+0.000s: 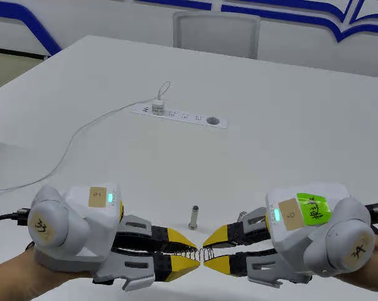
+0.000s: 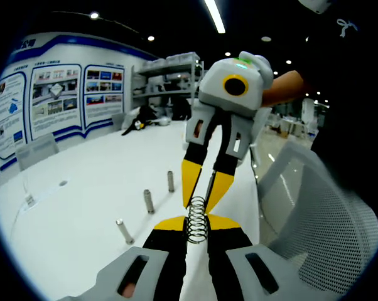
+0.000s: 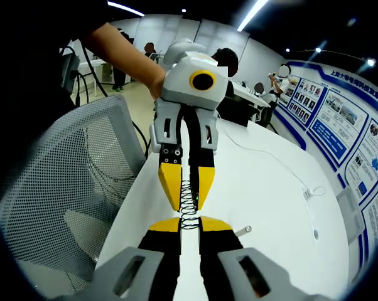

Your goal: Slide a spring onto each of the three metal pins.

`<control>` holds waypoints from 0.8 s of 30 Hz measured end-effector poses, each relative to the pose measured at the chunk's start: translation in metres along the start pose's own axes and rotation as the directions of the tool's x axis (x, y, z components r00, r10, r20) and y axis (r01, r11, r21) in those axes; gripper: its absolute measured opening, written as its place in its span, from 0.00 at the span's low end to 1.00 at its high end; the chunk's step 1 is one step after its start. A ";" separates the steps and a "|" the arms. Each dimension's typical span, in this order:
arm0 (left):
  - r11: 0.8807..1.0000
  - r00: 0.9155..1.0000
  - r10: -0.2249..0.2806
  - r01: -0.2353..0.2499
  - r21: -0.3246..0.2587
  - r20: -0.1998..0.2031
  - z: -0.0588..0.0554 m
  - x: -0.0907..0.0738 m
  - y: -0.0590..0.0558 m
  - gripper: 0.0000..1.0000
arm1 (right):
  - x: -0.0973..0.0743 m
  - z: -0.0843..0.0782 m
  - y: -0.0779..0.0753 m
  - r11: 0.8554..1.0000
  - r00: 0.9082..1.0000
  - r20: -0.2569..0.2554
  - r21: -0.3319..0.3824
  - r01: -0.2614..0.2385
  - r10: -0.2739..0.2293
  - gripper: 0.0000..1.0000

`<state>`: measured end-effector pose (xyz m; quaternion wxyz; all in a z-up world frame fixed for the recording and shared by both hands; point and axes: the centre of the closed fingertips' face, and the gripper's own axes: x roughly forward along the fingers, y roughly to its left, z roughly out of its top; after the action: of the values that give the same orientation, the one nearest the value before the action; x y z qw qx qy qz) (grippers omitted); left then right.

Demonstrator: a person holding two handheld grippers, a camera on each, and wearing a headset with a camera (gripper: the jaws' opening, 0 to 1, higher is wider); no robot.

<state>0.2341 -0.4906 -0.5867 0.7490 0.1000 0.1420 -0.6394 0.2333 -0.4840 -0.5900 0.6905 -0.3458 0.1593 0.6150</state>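
The left hand-held gripper (image 1: 190,253) and the right hand-held gripper (image 1: 211,253) face each other tip to tip just above the desk (image 1: 270,157), each with its jaws narrowed onto one end of the spring (image 1: 202,254). The spring is held horizontally between them. Three metal pins (image 2: 149,201) stand upright on the desk, near the spring.

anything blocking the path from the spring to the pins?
Nothing visible. The spring sits gripped in the jaws of the left gripper and right gripper. Only bare table separates it from the nearest metal pin.
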 end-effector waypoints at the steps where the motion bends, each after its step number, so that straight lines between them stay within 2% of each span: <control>1: 1.000 1.000 0.000 0.000 0.004 -0.002 0.000 0.000 0.000 0.11 | 0.000 0.000 0.000 1.000 1.000 0.000 0.000 0.001 -0.001 0.10; 3: 0.999 1.000 0.007 -0.006 0.045 -0.009 0.001 0.001 0.001 0.10 | -0.001 0.000 -0.001 1.000 1.000 0.001 0.007 0.001 -0.001 0.10; 5: 0.999 1.000 -0.003 0.004 0.044 -0.009 0.002 0.001 -0.001 0.10 | -0.002 0.000 0.000 1.000 1.000 0.005 0.019 -0.012 0.012 0.11; 8: 0.998 1.000 -0.003 0.003 0.062 -0.003 0.004 0.001 0.000 0.10 | -0.004 0.001 -0.001 1.000 1.000 0.016 0.020 -0.005 0.004 0.11; 10: 0.996 1.000 -0.005 0.006 0.084 -0.007 0.005 0.001 0.000 0.10 | -0.006 0.004 -0.002 0.999 0.999 0.036 0.053 -0.011 0.009 0.12; 13: 0.996 1.000 -0.002 0.001 0.086 0.006 0.010 0.000 0.002 0.10 | -0.005 0.002 -0.001 0.997 0.999 0.033 0.077 -0.021 0.019 0.21; 16: 0.996 1.000 -0.016 0.014 0.089 0.022 0.015 -0.002 0.000 0.10 | -0.004 -0.002 -0.001 0.998 1.000 0.016 0.069 -0.014 0.013 0.18; 20: 0.994 0.999 -0.031 0.030 0.106 0.008 0.013 -0.002 -0.003 0.10 | -0.005 0.004 -0.003 0.994 0.999 0.052 0.104 -0.016 0.011 0.11; 24: 0.992 0.999 -0.040 0.039 0.120 0.009 0.012 -0.003 -0.006 0.10 | -0.007 0.006 0.001 0.990 0.997 0.065 0.136 -0.043 0.034 0.11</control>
<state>0.2286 -0.4928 -0.5738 0.7296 0.1384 0.1012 -0.6620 0.2299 -0.4849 -0.5814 0.7053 -0.2749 0.1865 0.6262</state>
